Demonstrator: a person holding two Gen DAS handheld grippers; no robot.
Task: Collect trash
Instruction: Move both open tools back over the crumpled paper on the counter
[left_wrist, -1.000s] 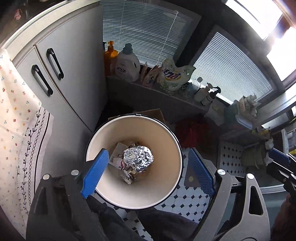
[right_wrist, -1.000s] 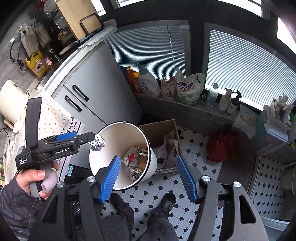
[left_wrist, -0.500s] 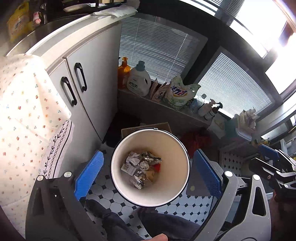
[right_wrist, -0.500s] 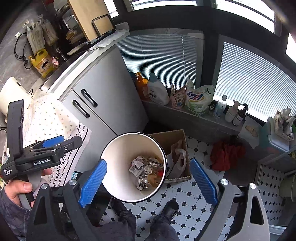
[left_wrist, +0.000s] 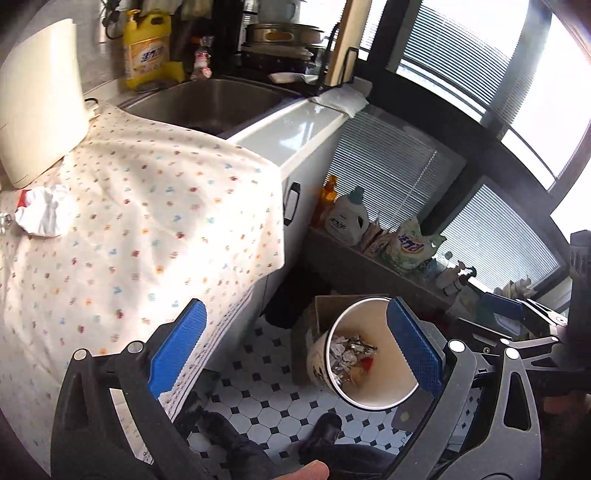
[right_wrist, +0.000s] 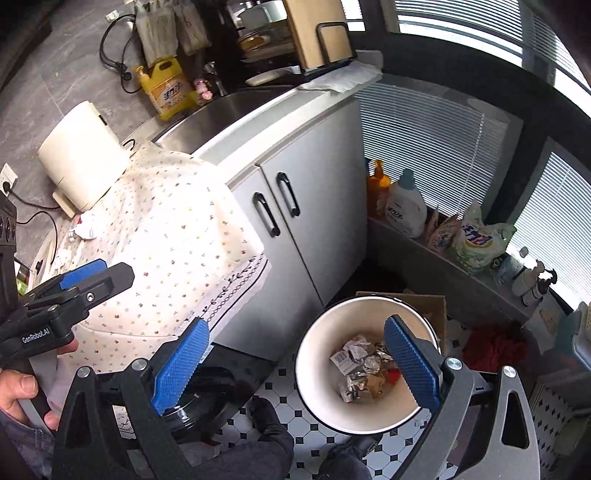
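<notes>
Both tools are spread wide with nothing between their pads: the left tool (left_wrist: 295, 350) sits low in its frame, and the right tool (right_wrist: 297, 360), its jaws opening, likewise. The white bin (right_wrist: 317, 373) stands on the tiled floor at lower right, holding crumpled foil and paper (right_wrist: 364, 371). More crumpled paper (left_wrist: 44, 210) lies on the cloth-covered surface (left_wrist: 147, 229) at left.
</notes>
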